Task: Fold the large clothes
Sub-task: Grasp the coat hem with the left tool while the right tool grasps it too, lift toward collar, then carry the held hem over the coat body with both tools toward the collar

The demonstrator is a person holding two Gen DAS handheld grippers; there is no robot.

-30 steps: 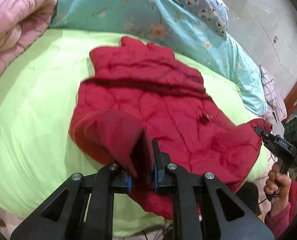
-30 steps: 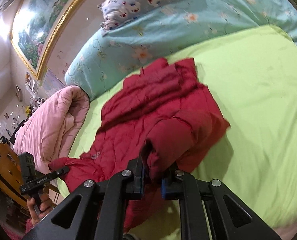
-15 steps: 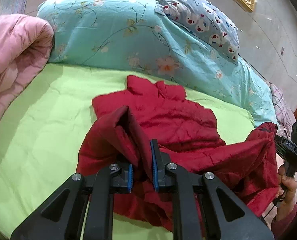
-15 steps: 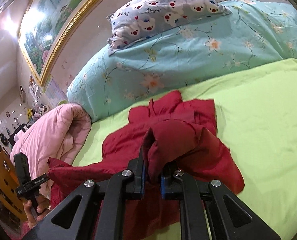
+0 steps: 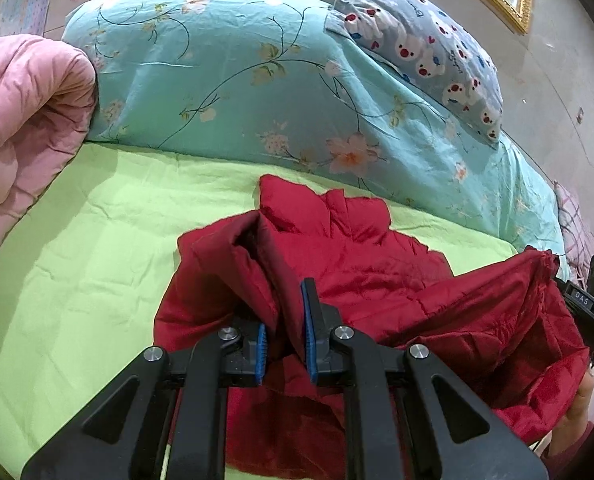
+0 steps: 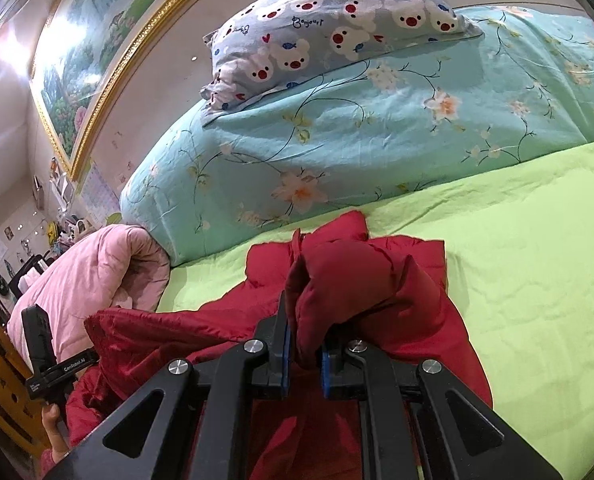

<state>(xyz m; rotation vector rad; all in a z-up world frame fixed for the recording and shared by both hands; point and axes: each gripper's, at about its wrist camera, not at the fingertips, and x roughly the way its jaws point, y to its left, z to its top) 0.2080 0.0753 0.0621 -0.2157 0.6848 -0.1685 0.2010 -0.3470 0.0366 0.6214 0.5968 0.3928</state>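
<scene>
Nearest, the left gripper (image 5: 285, 336) is clenched on a bunched fold of the one red quilted jacket (image 5: 369, 272), blue pads narrowly apart around the cloth. The right gripper (image 6: 304, 354) pinches another fold likewise. The jacket lies doubled on the green bedsheet (image 5: 97, 248), its near hem hidden behind both tools. Farther off are a pink quilt (image 5: 21, 120), a floral duvet (image 5: 237, 80) and one bear-print pillow (image 6: 329, 16).

A bed in a green sheet (image 5: 97, 264) fills the frame; red jacket (image 5: 377, 264) centre; teal quilt (image 5: 237, 80) above; pink quilt (image 5: 21, 120) left.
</scene>
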